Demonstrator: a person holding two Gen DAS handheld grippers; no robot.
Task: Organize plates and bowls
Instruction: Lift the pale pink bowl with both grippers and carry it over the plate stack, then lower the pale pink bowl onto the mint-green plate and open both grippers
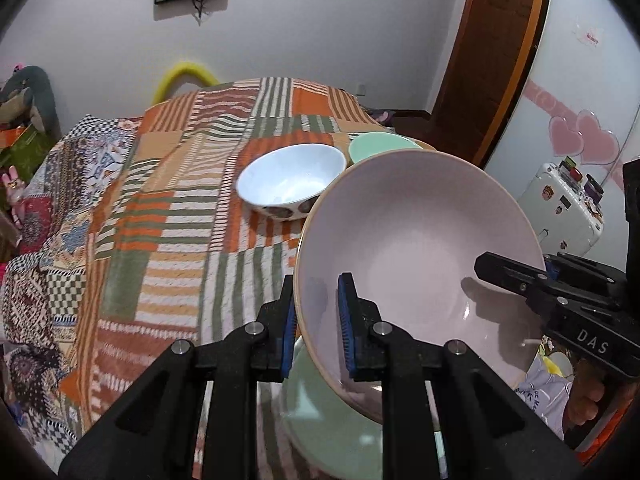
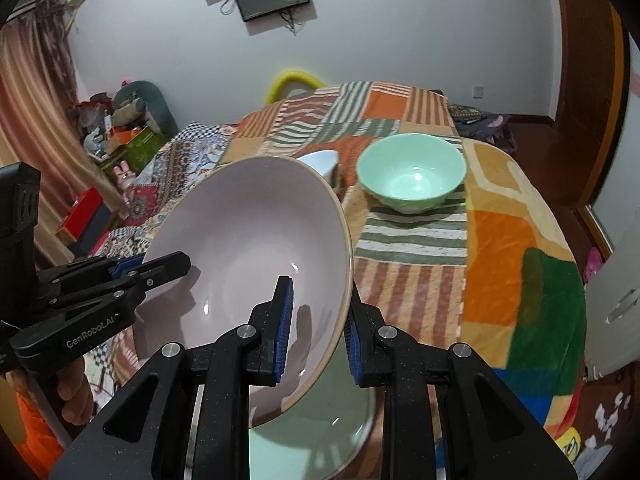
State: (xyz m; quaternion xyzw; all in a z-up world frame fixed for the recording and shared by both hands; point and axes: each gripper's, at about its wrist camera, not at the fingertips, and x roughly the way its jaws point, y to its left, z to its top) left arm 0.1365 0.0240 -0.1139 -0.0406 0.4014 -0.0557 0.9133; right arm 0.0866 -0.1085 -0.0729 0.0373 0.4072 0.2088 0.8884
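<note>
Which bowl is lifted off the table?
The big pale pink bowl, tilted, its rim clamped by both tongs; the white bowl and small green bowl stand on the cloth.

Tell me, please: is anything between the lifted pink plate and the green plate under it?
Nothing visible. The pink plate, clamped by the left gripper and right gripper, hangs tilted over the bare green plate.

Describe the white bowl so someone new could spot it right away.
On the patchwork-covered table, look behind the big pale pink plate. The white bowl sits beside a mint green bowl; only the white one has dark spots on its outside.
</note>
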